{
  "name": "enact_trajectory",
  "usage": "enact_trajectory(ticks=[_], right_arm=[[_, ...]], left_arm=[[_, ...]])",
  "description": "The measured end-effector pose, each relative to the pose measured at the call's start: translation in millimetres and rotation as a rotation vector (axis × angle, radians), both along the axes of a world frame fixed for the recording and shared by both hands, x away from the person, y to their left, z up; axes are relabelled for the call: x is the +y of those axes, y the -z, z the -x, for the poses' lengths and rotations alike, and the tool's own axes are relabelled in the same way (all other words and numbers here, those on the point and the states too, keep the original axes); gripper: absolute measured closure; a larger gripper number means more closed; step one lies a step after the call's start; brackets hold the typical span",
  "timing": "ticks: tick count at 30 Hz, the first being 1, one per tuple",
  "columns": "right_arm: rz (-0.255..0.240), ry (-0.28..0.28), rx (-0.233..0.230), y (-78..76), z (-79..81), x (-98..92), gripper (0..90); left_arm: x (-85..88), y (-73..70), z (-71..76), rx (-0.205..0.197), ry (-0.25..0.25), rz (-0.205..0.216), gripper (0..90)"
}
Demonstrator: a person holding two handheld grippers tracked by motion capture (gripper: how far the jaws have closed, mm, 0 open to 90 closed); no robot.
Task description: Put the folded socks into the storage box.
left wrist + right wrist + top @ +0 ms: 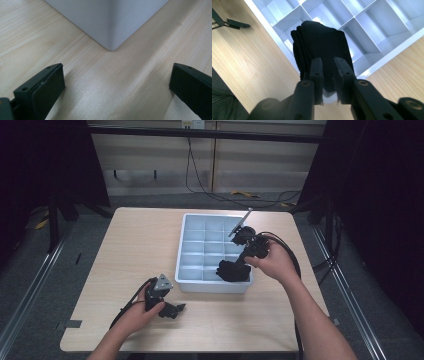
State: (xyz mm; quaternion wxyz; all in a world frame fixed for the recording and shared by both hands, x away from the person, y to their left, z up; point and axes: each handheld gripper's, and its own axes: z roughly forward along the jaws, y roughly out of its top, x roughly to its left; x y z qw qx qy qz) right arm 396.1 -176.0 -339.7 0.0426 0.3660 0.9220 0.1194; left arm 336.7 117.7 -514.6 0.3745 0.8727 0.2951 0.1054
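Note:
A pale blue tray (186, 251) with several compartments sits on the wooden table (135, 245), right of centre. My right gripper (240, 263) hangs over the tray's near right corner, shut on a folded black cloth (231, 271). In the right gripper view the cloth (319, 40) hangs between the two jaws of that gripper (329, 67), just above a near compartment of the tray (372, 37). My left gripper (176, 309) rests on the table in front of the tray's near left corner. Its jaws stand wide and open (117, 67) with bare wood between them, facing the tray corner (110, 27).
The left gripper's black jaw (235, 24) lies on the table left of the tray. Bare wood spreads along the table's left half and front edge. Beyond the far edge, cables (215, 195) trail on the floor, and dark curtains stand on both sides.

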Motion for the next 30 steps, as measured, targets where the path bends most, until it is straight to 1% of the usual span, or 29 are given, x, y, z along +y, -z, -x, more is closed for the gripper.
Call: enact_trajectory(ticks=[4,5,8,10,12,14,15,17,18,20,21,25,26,28,29,30], right_arm=[[0.014,-0.005,-0.003,6.1,-3.7,5.8,82.7],[0.013,-0.003,0.008,7.5,-4.4,7.4,83.6],[0.031,-0.011,0.003,10.5,-6.2,9.5,87.0],[0.024,-0.013,0.020,12.9,-7.3,10.2,88.0],[0.044,-0.012,0.021,15.2,-7.8,11.1,88.9],[0.045,-0.018,0.033,18.6,-8.4,11.8,89.3],[0.054,-0.018,0.030,20.2,-8.3,12.3,89.4],[0.050,-0.023,0.048,23.9,-8.6,12.8,90.0],[0.054,-0.027,0.050,25.8,-8.6,12.9,90.0],[0.063,-0.024,0.056,29.3,-8.5,13.1,90.0],[0.059,-0.025,0.054,31.3,-8.5,12.9,90.0],[0.072,-0.023,0.073,36.5,-8.9,12.7,90.0],[0.064,-0.024,0.068,38.5,-9.2,12.2,90.0],[0.073,-0.024,0.073,40.5,-9.9,12.0,90.0],[0.071,-0.014,0.081,41.4,-9.8,12.8,90.0],[0.072,-0.029,0.073,42.9,-10.8,11.8,90.0]], left_arm=[[0.0,0.0,-0.1,-0.001,0.001,0.000,0.0],[0.0,0.0,-0.1,-0.001,0.001,0.000,0.0],[0.0,0.0,0.0,0.000,0.000,0.000,0.0],[0.0,0.0,0.0,0.000,0.000,0.000,0.0],[0.0,0.0,0.0,0.000,0.000,0.000,0.0],[0.0,0.0,0.0,0.000,0.000,0.000,0.0],[0.0,0.0,0.0,0.000,0.000,0.000,0.0],[0.0,0.0,0.0,0.000,0.000,0.000,0.0],[0.0,0.0,0.0,0.000,0.000,-0.001,0.0],[0.0,0.0,0.0,0.000,0.000,0.000,0.0],[0.0,0.0,0.0,0.000,0.000,0.000,0.0],[0.0,0.0,0.0,0.000,0.000,0.000,0.0],[0.0,0.0,0.0,0.000,0.000,0.000,0.0],[0.0,0.0,0.0,0.000,-0.001,0.000,0.0],[0.0,0.0,0.0,0.000,0.000,0.000,0.0],[0.0,0.0,0.0,0.000,0.000,0.000,0.0]])
